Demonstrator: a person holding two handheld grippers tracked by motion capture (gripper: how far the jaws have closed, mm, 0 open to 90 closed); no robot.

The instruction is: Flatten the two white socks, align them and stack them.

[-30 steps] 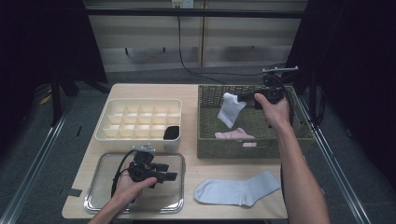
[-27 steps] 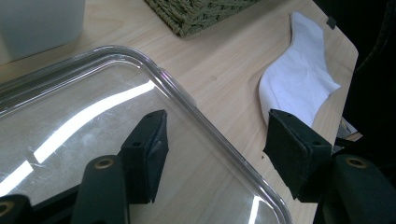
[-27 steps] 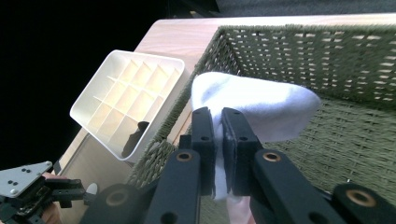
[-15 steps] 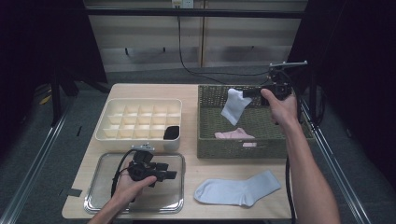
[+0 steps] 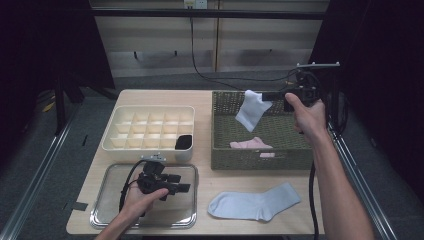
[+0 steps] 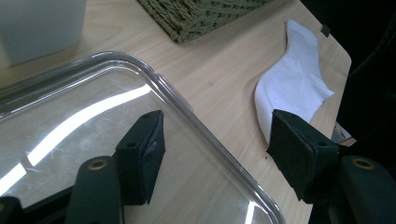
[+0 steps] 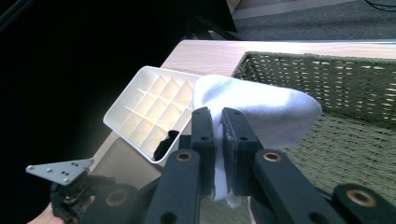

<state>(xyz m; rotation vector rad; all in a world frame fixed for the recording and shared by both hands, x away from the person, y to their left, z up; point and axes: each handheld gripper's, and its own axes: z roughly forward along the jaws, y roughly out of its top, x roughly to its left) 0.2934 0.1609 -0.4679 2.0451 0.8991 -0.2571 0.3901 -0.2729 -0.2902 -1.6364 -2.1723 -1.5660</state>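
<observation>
Right tool (image 5: 268, 95) clamped on a white sock (image 5: 251, 110) above the basket (image 5: 220, 150); left tool (image 5: 181, 183) gapes over the tray (image 5: 102, 212).

A light wooden table (image 5: 205, 97) is set on grey carpet (image 5: 60, 145). The far wall (image 5: 240, 35) is clad in pale panels, down which a black cable (image 5: 192, 45) is hung. Dark curtains (image 5: 45, 45) are seen at left and right. Metal rails (image 5: 35, 185) are laid beside the table.
</observation>
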